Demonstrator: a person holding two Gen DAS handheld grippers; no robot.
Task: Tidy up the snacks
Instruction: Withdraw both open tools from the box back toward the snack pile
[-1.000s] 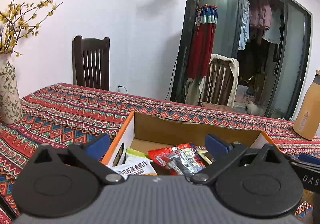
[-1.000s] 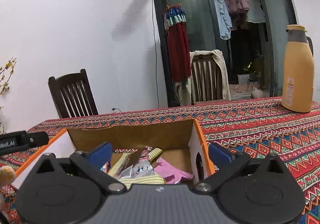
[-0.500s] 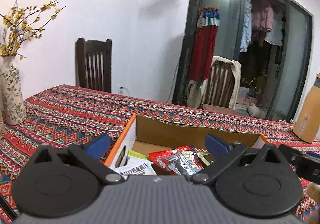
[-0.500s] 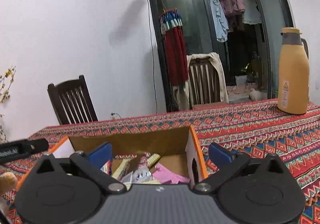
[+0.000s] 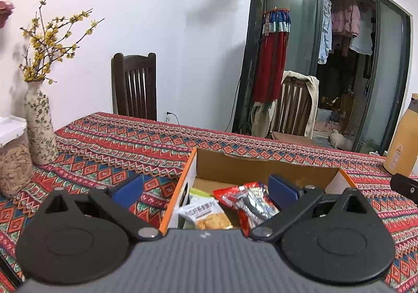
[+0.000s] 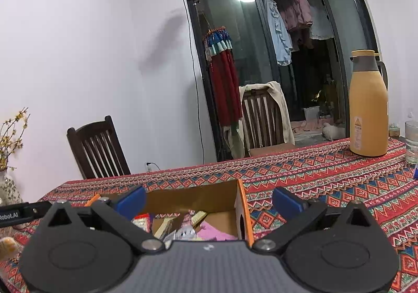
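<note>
An orange-edged cardboard box (image 5: 261,166) sits on the patterned tablecloth, holding several snack packets. A red packet (image 5: 244,197) and a white-and-orange packet (image 5: 205,214) show in the left wrist view. My left gripper (image 5: 206,189) is open above the box's left wall, its blue pads holding nothing. In the right wrist view the same box (image 6: 241,201) holds a pink packet (image 6: 211,231) and striped packets. My right gripper (image 6: 209,201) is open over the box's right end, empty.
A flowered vase (image 5: 39,125) and a jar of snacks (image 5: 13,159) stand at the left. An orange thermos (image 6: 368,104) and a glass (image 6: 412,141) stand at the right. Two wooden chairs (image 5: 134,84) are behind the table. The other gripper's tip (image 5: 403,185) shows at the right.
Both grippers have risen and pulled back from the box, so it appears lower and smaller. Both stay open and empty.
</note>
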